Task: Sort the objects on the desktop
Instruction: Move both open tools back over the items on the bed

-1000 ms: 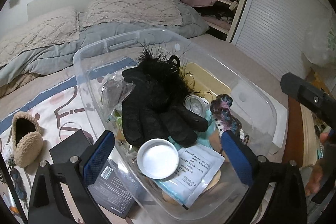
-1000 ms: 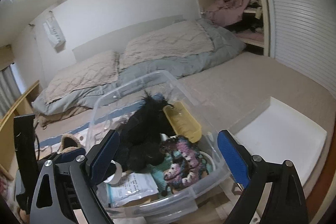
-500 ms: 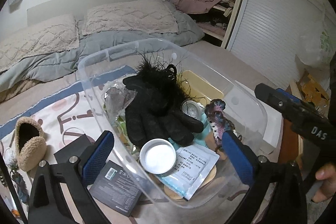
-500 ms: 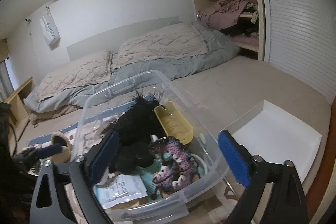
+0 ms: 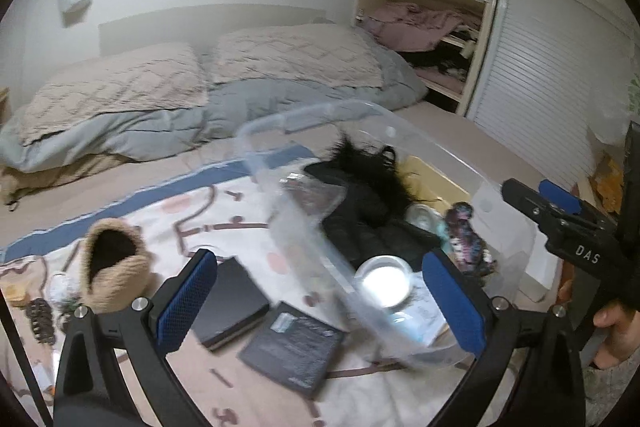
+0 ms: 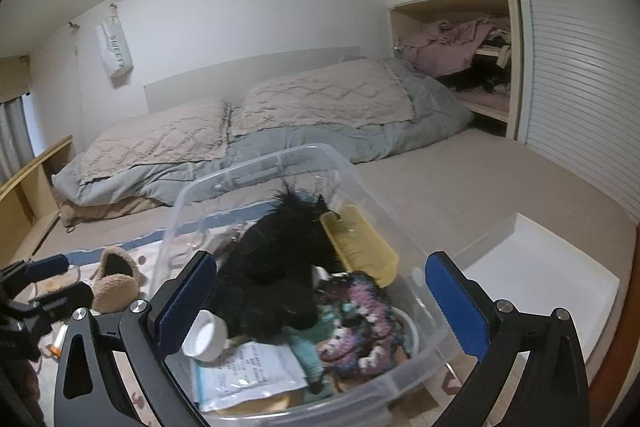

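Observation:
A clear plastic bin (image 6: 256,171) stands on the bed. It holds black gloves (image 6: 276,275), a yellow tray (image 6: 360,243), a crocheted piece (image 6: 360,319), a white jar (image 6: 206,335) and a printed packet (image 6: 248,367). My right gripper (image 6: 320,301) hovers at the bin's near side, open wide with nothing gripped. My left gripper (image 5: 320,301) is also open and empty, and sits left of the bin (image 5: 304,119), above two black boxes (image 5: 232,301) (image 5: 292,347) on a patterned cloth. A fuzzy tan slipper (image 5: 114,267) lies further left.
A white lid (image 6: 540,283) lies to the right of the bin. Pillows and a grey duvet (image 6: 304,143) fill the far side of the bed. Small clutter (image 5: 40,315) sits at the cloth's left edge. A person's hand (image 5: 612,327) shows at the right edge.
My left gripper has drawn back and leftward from the bin, bringing the black boxes and slipper into its view. My right gripper's jaws spread slightly wider and it stayed in place.

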The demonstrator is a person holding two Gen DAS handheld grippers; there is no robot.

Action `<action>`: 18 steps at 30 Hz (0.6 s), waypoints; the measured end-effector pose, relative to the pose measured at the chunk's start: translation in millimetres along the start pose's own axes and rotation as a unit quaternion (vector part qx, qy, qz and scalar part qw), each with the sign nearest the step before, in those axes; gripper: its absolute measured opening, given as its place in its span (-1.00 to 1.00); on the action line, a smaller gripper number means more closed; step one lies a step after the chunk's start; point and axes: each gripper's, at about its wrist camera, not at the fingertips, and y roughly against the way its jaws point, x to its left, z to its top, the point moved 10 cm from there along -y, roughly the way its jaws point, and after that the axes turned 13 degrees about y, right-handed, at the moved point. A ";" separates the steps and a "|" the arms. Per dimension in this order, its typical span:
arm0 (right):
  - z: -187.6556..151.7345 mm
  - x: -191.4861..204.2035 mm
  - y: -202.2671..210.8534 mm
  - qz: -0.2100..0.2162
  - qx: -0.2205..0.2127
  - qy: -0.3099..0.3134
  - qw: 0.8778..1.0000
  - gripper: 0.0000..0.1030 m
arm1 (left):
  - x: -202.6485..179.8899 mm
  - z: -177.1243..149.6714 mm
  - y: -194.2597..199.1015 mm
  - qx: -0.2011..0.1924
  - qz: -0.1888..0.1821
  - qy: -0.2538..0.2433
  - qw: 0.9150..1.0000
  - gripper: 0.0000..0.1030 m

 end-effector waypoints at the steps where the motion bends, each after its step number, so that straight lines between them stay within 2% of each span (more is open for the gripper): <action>1: 1.2 4.1 0.1 0.003 -0.001 0.002 1.000 1.00 | 8.7 2.3 4.6 -0.005 0.006 0.004 1.000 1.00; 9: 9.1 62.8 1.3 0.051 -0.009 0.036 0.998 1.00 | 74.7 7.4 38.8 -0.031 0.052 0.026 0.998 1.00; 13: 12.0 92.7 0.1 0.072 -0.010 0.052 0.996 1.00 | 111.8 7.1 59.1 -0.046 0.082 0.041 0.995 1.00; 18: 17.7 128.7 2.2 0.097 -0.016 0.070 0.993 1.00 | 145.9 9.9 84.5 -0.065 0.102 0.059 0.991 1.00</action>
